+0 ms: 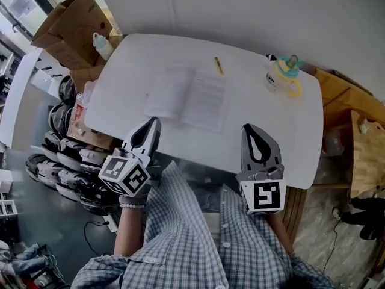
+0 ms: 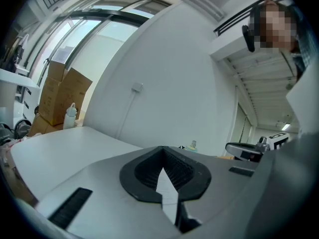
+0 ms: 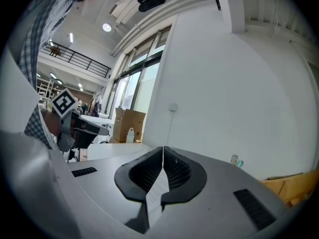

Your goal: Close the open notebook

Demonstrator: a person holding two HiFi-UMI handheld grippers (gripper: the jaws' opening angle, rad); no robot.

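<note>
The open notebook lies flat in the middle of the white table, both pages showing. My left gripper hovers at the table's near edge, just short of the notebook's left page, with its jaws shut and nothing in them. My right gripper is over the near edge, to the right of the notebook, also shut and holding nothing. In the left gripper view the jaws meet at the tip, and a strip of notebook page shows through the gap behind it. The right gripper view shows the same: closed jaws with the page below them.
A yellow pen lies beyond the notebook. A teal and yellow object stands at the far right corner. Cardboard boxes and a white bottle are at the far left. Stacked helmets sit left of the table and wooden furniture to its right.
</note>
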